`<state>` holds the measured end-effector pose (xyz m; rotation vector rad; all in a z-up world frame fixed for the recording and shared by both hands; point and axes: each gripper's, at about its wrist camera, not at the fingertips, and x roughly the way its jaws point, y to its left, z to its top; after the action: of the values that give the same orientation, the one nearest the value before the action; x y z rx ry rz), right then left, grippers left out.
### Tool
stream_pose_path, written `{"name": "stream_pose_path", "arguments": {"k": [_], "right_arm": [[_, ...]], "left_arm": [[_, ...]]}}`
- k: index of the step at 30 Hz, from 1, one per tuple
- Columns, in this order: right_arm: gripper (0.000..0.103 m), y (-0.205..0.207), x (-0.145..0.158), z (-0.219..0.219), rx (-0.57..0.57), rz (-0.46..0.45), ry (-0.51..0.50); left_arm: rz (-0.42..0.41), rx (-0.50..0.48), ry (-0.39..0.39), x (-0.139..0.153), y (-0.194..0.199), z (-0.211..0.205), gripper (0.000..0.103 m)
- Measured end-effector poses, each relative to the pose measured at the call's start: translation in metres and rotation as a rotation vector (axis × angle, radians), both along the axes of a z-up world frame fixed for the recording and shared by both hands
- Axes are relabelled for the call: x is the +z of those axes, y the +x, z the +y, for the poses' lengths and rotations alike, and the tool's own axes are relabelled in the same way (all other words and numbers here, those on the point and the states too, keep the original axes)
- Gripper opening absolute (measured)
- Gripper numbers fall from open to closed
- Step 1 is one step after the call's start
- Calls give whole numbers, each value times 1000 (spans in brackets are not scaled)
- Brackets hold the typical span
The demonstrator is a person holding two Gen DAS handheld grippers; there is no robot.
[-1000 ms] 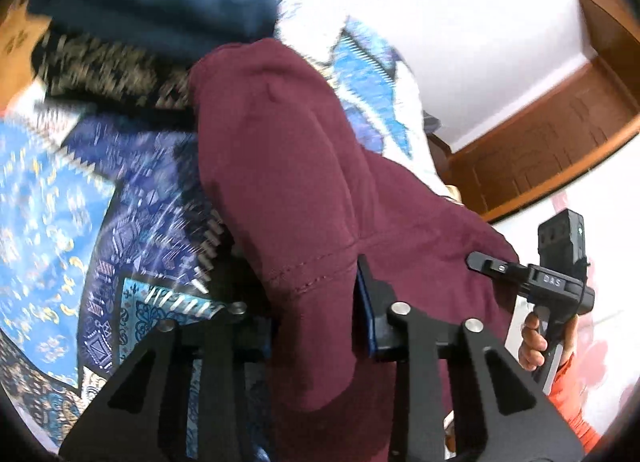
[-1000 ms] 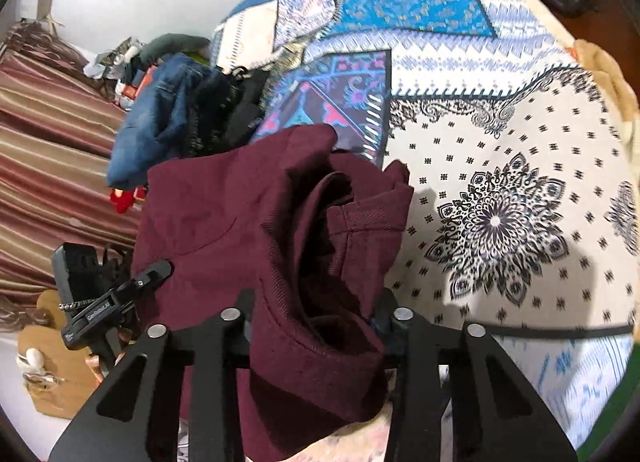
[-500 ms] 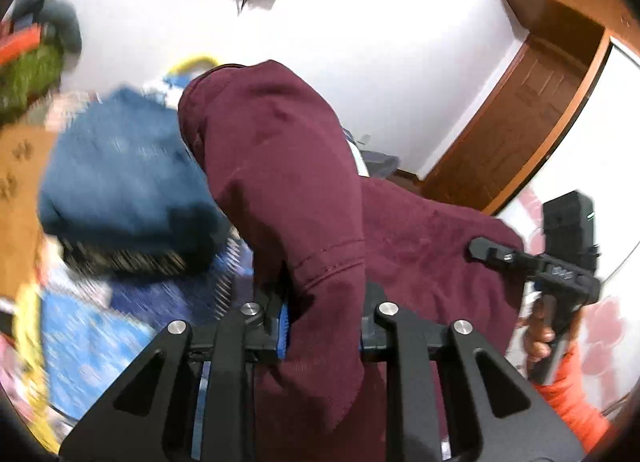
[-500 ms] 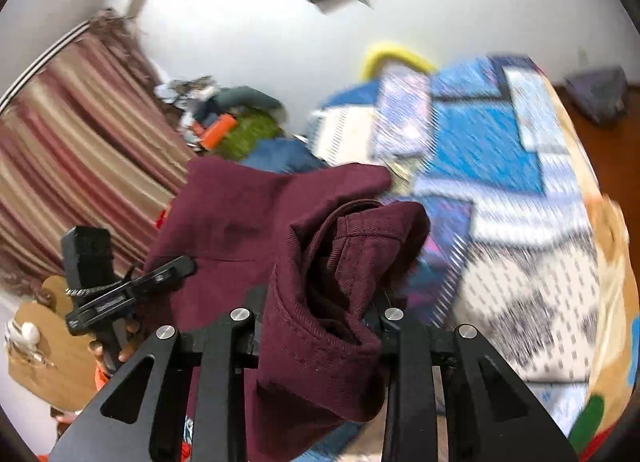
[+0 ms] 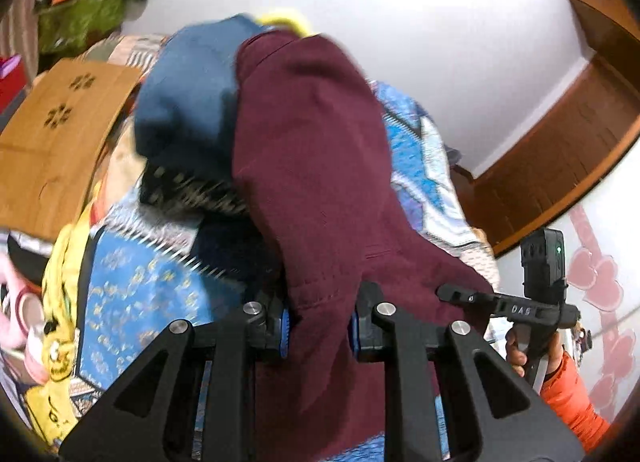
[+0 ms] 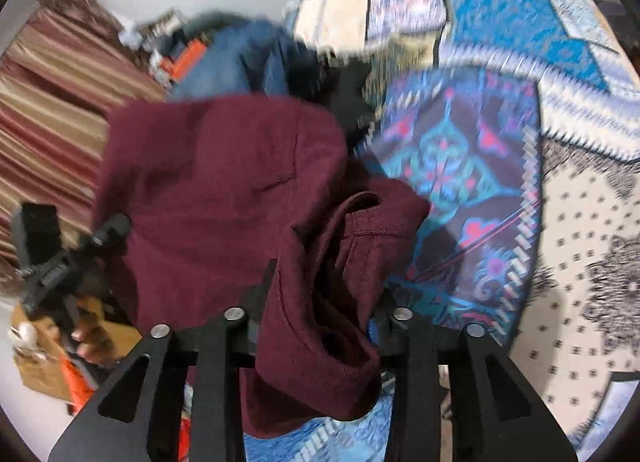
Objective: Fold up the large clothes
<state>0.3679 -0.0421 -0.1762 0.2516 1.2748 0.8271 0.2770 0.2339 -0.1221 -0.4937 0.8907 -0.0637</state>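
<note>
A large maroon garment (image 5: pixel 312 166) hangs between both grippers above the patchwork bedspread (image 5: pixel 132 302). My left gripper (image 5: pixel 318 328) is shut on one bunched edge of it. My right gripper (image 6: pixel 320 318) is shut on another bunched, folded edge of the maroon garment (image 6: pixel 224 190). The right gripper also shows in the left wrist view (image 5: pixel 532 302), held by a hand in an orange sleeve. The left gripper shows at the left of the right wrist view (image 6: pixel 52 262). The fingertips of both are hidden by cloth.
A pile of blue denim and dark patterned clothes (image 5: pixel 188 110) lies on the bed behind the garment; it also shows in the right wrist view (image 6: pixel 248 58). A wooden headboard (image 5: pixel 56 138) stands at the left. A striped curtain (image 6: pixel 52 98) and a wooden door frame (image 5: pixel 560 150) border the room.
Both grippers have tilted back down toward the bed with the maroon garment still held. The bedspread and clothes pile fill more of both views than half a second ago.
</note>
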Motion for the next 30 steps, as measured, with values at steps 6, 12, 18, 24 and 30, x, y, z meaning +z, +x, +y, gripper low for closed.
{"name": "stream_pose_path", "arguments": {"k": [6,12,18,24,30], "right_arm": [[85,0,-34,20,44,-5,-98],[103,11,-81,11,6,172,-3],[66,9,-88,27,69,228,100],[37,-6,-75,34,79,189,102],[25,-22,-51,15,92,128,120]], "left_arm": [[22,22,-29,-25,-5,20,22],[40,28,1,-37,-4,20,24],[45,40,7,-40,-3,21,24],[31,19,73,-29,-9,3,21],[-16,-49,155,7,-19,-35,16]]}}
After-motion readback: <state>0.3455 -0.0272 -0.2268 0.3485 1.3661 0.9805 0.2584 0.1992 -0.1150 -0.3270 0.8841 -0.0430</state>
